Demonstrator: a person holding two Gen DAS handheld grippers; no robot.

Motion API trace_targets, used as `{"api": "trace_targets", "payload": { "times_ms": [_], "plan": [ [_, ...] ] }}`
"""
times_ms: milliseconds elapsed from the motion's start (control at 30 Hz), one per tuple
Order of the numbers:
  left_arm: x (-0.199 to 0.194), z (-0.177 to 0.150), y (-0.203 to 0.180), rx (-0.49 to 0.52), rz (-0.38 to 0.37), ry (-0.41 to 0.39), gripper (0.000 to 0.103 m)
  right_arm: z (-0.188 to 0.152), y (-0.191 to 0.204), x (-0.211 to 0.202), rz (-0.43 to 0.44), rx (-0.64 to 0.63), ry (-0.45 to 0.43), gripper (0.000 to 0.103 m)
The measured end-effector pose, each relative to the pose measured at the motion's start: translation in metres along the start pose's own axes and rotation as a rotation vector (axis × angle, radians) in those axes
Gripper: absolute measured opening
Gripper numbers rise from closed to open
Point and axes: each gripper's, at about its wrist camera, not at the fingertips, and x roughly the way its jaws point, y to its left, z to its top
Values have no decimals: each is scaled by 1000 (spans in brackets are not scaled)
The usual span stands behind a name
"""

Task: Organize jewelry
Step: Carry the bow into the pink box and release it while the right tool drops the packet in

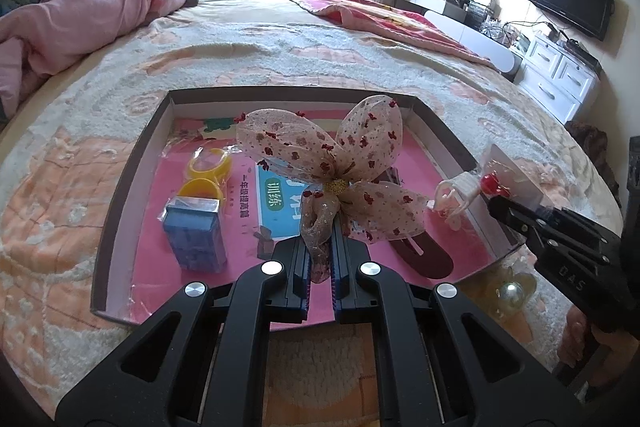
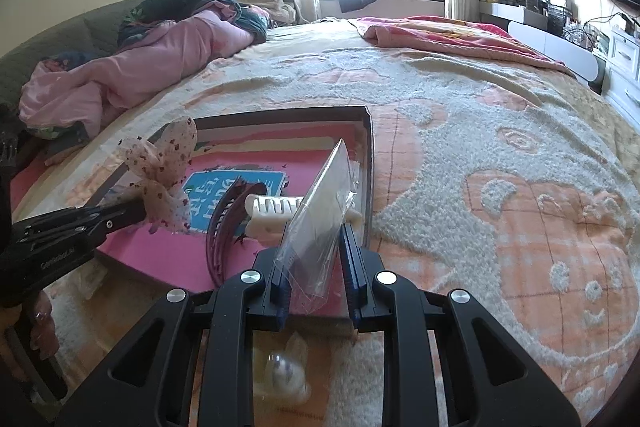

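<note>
- Left gripper (image 1: 320, 251): jaws pressed together on the lower ribbon tail of a gauze bow hair ornament (image 1: 332, 163), which is held up over the tray; the same bow appears at the left of the right wrist view (image 2: 160, 167).
- Right gripper (image 2: 316, 267): pinching a clear plastic packet (image 2: 324, 211) by its lower edge; the left wrist view shows this packet (image 1: 500, 175) carrying a red bead and a white clip, held above the tray's right wall.
- Shallow brown-walled tray (image 1: 132, 167): rests on the patterned bedspread (image 1: 280, 39); its floor is covered by a pink booklet (image 1: 200, 279).
- Tray contents, left side: two yellow rings (image 1: 208, 171), with a blue wrapped box (image 1: 196, 235) just in front of them.
- Tray contents, right side: a maroon hair clip (image 2: 224, 223) beside a white comb clip (image 2: 272, 207).
- Outside the tray, on the bedspread near its front right corner: a pearl-like bead in clear wrap (image 1: 510, 293).
</note>
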Motion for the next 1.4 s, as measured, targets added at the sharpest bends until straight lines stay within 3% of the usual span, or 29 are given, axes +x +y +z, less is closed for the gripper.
{"api": "trace_targets", "payload": {
  "times_ms": [900, 1400],
  "plan": [
    [17, -8, 6, -8, -4, 61, 10, 30, 3, 40, 22, -6, 48, 23],
    [4, -10, 4, -12, -16, 43, 31, 23, 12, 0, 50, -31, -32, 51]
  ]
}}
